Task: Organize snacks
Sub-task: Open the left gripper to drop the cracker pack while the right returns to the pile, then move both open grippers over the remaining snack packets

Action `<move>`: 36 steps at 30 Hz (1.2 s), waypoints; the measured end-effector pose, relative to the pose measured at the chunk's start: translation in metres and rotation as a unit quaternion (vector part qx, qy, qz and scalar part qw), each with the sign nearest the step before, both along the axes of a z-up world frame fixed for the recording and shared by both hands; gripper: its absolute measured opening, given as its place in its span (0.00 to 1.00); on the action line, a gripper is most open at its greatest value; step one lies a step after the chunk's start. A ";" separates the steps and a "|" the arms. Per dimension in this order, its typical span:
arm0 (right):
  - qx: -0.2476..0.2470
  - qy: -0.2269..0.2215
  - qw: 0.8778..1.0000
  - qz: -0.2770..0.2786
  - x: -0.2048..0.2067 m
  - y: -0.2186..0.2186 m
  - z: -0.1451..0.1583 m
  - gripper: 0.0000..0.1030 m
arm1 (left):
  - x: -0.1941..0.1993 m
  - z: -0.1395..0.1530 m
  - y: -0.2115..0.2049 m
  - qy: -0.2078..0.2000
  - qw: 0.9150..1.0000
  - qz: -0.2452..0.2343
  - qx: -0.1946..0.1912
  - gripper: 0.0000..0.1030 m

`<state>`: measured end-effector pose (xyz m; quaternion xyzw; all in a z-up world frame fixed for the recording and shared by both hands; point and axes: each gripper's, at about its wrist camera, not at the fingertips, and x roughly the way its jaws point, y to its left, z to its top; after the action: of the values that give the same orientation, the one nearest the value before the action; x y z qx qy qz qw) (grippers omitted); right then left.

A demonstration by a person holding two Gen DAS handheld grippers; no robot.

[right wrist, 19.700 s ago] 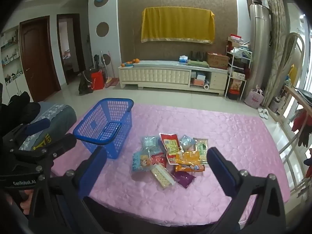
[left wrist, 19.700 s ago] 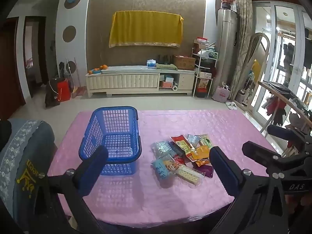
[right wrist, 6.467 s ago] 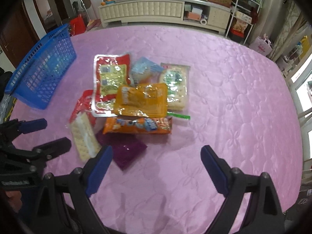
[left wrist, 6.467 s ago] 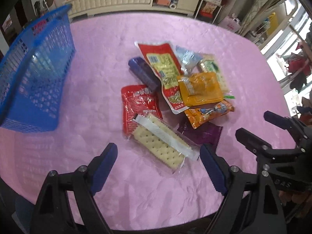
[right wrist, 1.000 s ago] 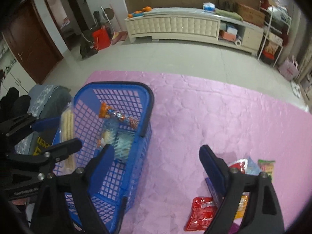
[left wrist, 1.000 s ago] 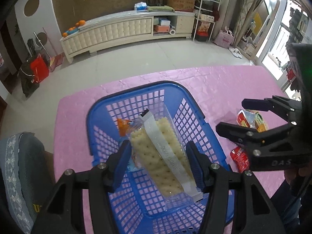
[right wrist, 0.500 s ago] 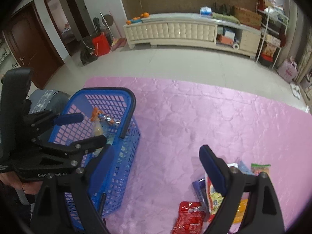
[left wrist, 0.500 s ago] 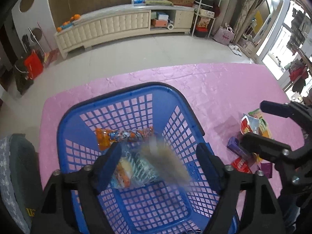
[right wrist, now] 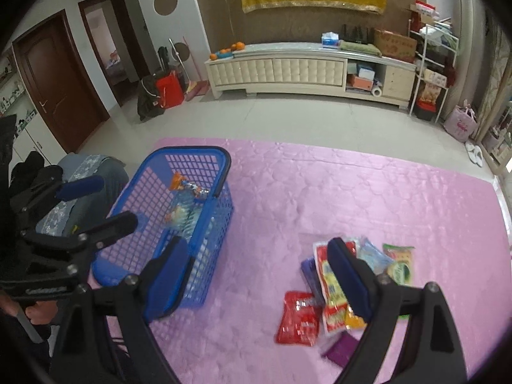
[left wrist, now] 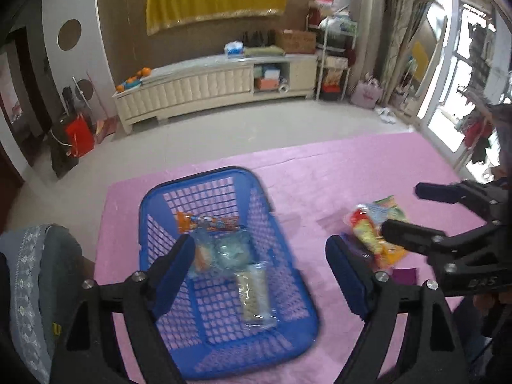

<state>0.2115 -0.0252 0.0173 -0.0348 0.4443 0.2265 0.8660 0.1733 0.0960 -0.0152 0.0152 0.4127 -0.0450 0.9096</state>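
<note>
A blue plastic basket (left wrist: pixel 198 176) stands on the left of the pink table. Inside it lie a cracker packet (left wrist: pixel 256 294), an orange packet (left wrist: pixel 208 222) and a clear bluish packet (left wrist: pixel 232 251). My left gripper (left wrist: pixel 259 249) hovers above the basket, its jaws opening with nothing gripped between them. The remaining snack pile (right wrist: pixel 332 284) lies to the right, with a red packet (right wrist: pixel 297 316), a purple packet (right wrist: pixel 339 348) and a green one (right wrist: pixel 400 262). My right gripper (right wrist: pixel 257 246) hangs open and holds nothing, above the table between the basket (right wrist: pixel 224 166) and the pile.
A grey cushioned chair (left wrist: pixel 32 272) stands against the table's left edge beside the basket. Pink quilted cloth (right wrist: pixel 352 185) covers the table. A person's hand (right wrist: pixel 35 313) holds the left gripper's handle. A cream TV cabinet (right wrist: pixel 288 67) stands far across the floor.
The cracker packet left the left gripper and dropped into the basket, where it now lies flat. The left jaws widened. Both grippers rose and drew back from the basket.
</note>
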 end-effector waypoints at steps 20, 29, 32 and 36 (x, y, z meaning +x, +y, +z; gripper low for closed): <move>-0.017 -0.036 0.998 -0.037 -0.081 -0.088 0.029 0.89 | -0.069 0.012 -0.097 -0.031 0.998 -0.036 0.033 0.81; -0.032 -0.033 0.998 -0.050 -0.088 -0.121 0.010 0.89 | -0.063 -0.012 -0.126 0.024 0.998 -0.045 -0.029 0.81; -0.035 -0.020 0.998 -0.048 -0.087 -0.131 0.001 0.89 | -0.058 -0.021 -0.133 0.040 0.998 -0.043 -0.035 0.81; -0.027 -0.006 0.998 -0.048 -0.081 -0.144 -0.013 0.89 | -0.051 -0.032 -0.141 0.055 0.997 -0.038 -0.044 0.81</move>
<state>0.1309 -0.1696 0.0042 -0.0386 0.4467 0.1725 0.8770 0.1221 -0.0454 -0.0476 -0.0116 0.4586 -0.0987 0.8831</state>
